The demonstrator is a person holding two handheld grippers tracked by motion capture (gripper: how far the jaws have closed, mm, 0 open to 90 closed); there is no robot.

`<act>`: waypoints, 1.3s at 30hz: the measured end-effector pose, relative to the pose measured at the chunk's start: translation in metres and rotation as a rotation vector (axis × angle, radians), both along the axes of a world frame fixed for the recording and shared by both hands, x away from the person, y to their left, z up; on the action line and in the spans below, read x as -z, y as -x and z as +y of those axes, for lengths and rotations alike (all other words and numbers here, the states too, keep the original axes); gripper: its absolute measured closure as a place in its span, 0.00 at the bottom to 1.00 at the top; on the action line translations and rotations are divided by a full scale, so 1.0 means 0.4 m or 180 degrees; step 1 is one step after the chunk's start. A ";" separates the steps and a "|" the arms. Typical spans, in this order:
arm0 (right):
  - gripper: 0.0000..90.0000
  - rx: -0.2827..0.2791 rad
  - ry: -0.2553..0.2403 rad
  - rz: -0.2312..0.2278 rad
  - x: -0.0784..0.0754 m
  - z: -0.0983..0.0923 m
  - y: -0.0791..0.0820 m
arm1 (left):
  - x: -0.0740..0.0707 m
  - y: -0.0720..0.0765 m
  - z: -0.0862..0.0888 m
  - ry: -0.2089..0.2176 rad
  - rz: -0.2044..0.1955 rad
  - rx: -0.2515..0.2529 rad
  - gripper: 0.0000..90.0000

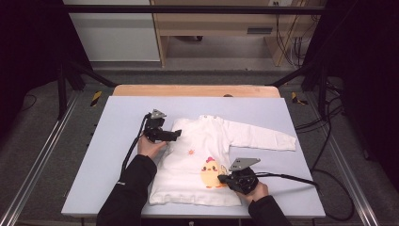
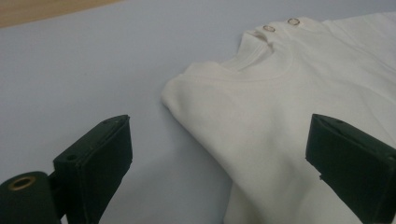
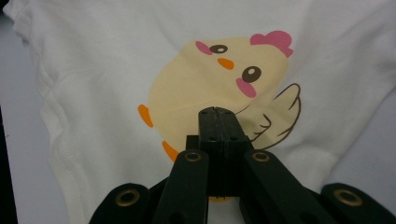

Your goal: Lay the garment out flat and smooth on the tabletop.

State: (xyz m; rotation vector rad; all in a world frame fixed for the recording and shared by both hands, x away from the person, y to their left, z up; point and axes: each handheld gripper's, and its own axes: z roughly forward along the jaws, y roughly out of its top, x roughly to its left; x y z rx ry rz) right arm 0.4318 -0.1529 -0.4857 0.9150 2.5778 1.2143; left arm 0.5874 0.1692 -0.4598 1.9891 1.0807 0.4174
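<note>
A white long-sleeved child's shirt point(image 1: 197, 146) lies flat on the pale blue table mat point(image 1: 108, 160), collar toward the far side. One sleeve point(image 1: 263, 136) stretches out to the right. Its left shoulder point(image 2: 201, 88) has a smooth rounded edge, with two snap buttons point(image 2: 268, 28) beside the collar. My left gripper point(image 1: 176, 135) point(image 2: 224, 154) is open, one jaw over the mat and the other over the shoulder cloth. My right gripper point(image 1: 221, 179) point(image 3: 218, 112) is shut, its tip on the yellow chick print point(image 3: 196, 84) point(image 1: 210, 170). Whether cloth is pinched, I cannot tell.
A wooden tabletop edge point(image 1: 195, 90) runs along the far side of the mat. The right gripper's cable point(image 1: 291, 177) trails right across the mat. Metal frame rails point(image 1: 42, 150) flank the table, and a wooden cabinet point(image 1: 221, 28) stands behind.
</note>
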 end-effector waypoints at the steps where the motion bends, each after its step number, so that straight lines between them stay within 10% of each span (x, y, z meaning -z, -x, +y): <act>1: 1.00 0.0000 0.0001 -0.0001 0.000 0.000 0.000 | 0.005 -0.003 0.000 -0.0023 0.0047 -0.0010 0.11; 17: 1.00 -0.0009 -0.0012 0.0002 0.001 -0.001 -0.001 | 0.032 -0.006 -0.024 0.0123 0.0417 -0.0063 0.71; 28: 1.00 -0.0016 -0.0015 -0.0003 0.002 -0.002 -0.001 | -0.031 0.034 -0.051 0.0139 0.0042 -0.0105 0.93; 39: 1.00 -0.0020 -0.0016 -0.0009 0.002 -0.001 -0.001 | -0.084 0.103 -0.182 0.0142 -0.0173 0.0404 0.93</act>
